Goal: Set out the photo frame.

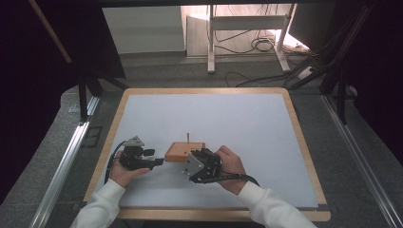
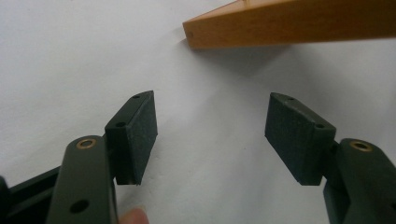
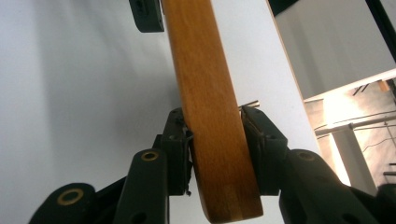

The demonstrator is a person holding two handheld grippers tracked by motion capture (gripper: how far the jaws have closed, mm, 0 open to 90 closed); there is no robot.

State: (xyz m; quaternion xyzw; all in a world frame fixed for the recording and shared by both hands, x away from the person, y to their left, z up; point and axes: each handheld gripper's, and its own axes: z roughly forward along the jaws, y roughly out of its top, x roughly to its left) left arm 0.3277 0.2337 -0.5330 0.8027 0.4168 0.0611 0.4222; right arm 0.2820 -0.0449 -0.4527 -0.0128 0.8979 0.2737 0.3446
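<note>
A flat orange-brown wooden block [image 1: 184, 151] with a thin upright peg [image 1: 188, 137] is near the front middle of the white sheet. My right gripper [image 1: 191, 160] is shut on the block's right end; in the right gripper view both pads press the block [image 3: 210, 116] from either side, and the peg [image 3: 252, 103] pokes out beside the right pad. My left gripper [image 1: 156, 158] stands open just left of the block. In the left gripper view its pads [image 2: 140, 135] are wide apart with nothing between them. The block's corner [image 2: 289, 23] lies ahead, casting a shadow on the sheet.
The white sheet [image 1: 214, 118] covers a wooden-rimmed table [image 1: 304, 152]. Metal rails [image 1: 62, 171] run along both sides. Beyond the far edge stand a white frame [image 1: 211, 42] and loose cables [image 1: 256, 45] on the floor.
</note>
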